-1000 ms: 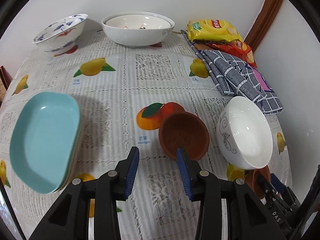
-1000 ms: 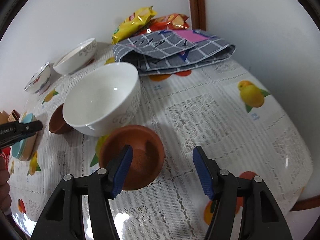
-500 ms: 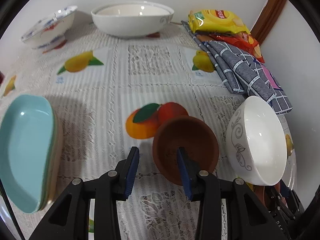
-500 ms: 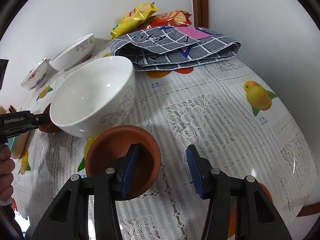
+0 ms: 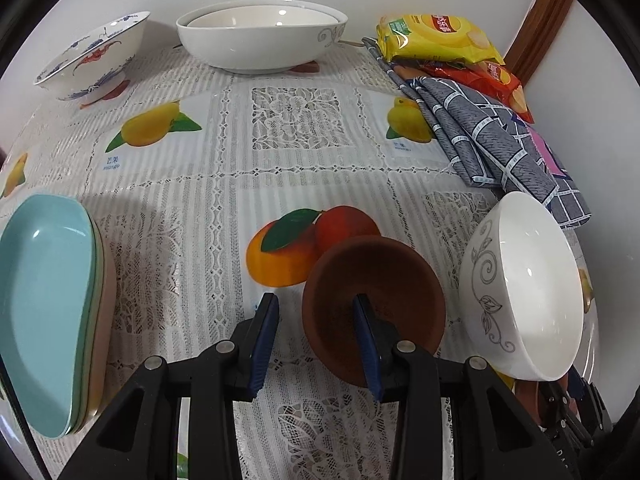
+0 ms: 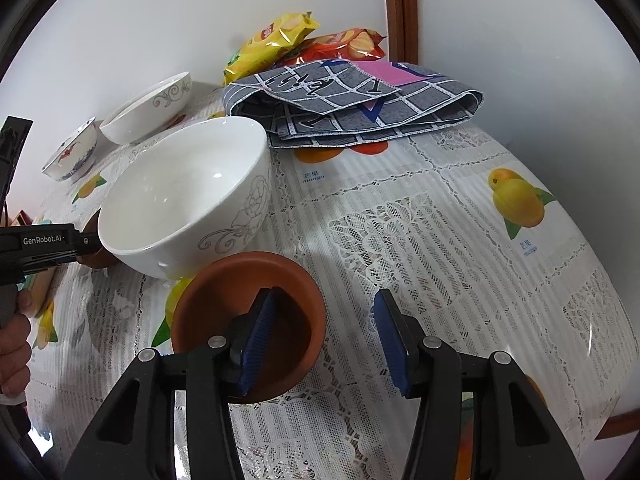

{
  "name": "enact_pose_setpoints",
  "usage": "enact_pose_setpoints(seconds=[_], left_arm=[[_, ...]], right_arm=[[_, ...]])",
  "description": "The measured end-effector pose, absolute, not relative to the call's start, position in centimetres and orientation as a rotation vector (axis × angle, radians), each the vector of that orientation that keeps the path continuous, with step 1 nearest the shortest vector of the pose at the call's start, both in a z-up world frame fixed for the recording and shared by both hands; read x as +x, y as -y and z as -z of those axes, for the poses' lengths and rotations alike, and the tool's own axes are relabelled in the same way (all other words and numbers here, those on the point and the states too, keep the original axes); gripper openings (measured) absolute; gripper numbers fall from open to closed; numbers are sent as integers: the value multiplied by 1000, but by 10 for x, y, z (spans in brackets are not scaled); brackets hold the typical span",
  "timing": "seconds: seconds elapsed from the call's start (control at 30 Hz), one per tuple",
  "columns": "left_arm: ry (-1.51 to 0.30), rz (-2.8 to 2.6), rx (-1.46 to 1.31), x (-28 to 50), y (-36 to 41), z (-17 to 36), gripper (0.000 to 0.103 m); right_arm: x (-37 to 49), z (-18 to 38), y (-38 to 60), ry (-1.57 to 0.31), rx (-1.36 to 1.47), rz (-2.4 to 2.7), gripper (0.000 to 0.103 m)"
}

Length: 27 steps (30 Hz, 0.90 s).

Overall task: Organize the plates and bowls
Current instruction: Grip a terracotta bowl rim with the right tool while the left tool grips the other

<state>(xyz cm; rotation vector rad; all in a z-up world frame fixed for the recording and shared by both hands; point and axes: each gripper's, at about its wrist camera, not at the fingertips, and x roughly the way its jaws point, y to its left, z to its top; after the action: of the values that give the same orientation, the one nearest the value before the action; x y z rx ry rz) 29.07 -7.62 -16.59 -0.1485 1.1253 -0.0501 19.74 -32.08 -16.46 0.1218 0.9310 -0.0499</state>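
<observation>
Plates and bowls stand spread over a table covered with a white lace-pattern cloth printed with fruit [image 5: 304, 152].

Left wrist view: a small round terracotta-brown bowl [image 5: 374, 304] sits at lower centre of the frame. The left gripper [image 5: 316, 336], black with blue pads, straddles the near-left rim of this bowl: one finger is inside the bowl, the other outside on the cloth. The jaws stand partly open, and a gap shows between the outer pad and the bowl wall, so the rim is between the pads but not clamped. A white round porcelain bowl with grey scroll pattern [image 5: 524, 288] is at lower right, just beside the brown bowl. A stack of pale turquoise oblong plates [image 5: 44, 296] lies at the left edge. A wide white shallow bowl [image 5: 260, 36] is at upper centre, with a blue-and-red painted white bowl [image 5: 94, 58] at upper left. A yellow snack bag [image 5: 436, 38] and a grey checked folded cloth [image 5: 488, 136] occupy the upper right.

Right wrist view: a second terracotta-brown round bowl [image 6: 248, 324] sits at lower centre, in front of the white scroll-pattern bowl. The right gripper [image 6: 324, 336] straddles its right-hand rim, one finger inside and one outside. The jaws are partly open; the outer pad is clear of the wall, so nothing is gripped. A hand [image 6: 14, 340] shows at the left edge.
</observation>
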Motion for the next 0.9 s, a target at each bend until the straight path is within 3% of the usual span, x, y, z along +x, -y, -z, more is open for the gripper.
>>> enact_pose_setpoints(seconds=[0.03, 0.17, 0.5, 0.9], left_arm=[[-1122, 47, -150, 291, 76, 166, 30], [-1121, 74, -171, 291, 75, 166, 18], [-1104, 97, -170, 284, 76, 159, 9], [-1069, 138, -191, 258, 64, 129, 8]], right_arm=[[197, 165, 320, -928, 120, 44, 47], [198, 164, 320, -924, 157, 2, 22], [193, 159, 323, -913, 207, 15, 13], [178, 133, 318, -882, 225, 54, 11]])
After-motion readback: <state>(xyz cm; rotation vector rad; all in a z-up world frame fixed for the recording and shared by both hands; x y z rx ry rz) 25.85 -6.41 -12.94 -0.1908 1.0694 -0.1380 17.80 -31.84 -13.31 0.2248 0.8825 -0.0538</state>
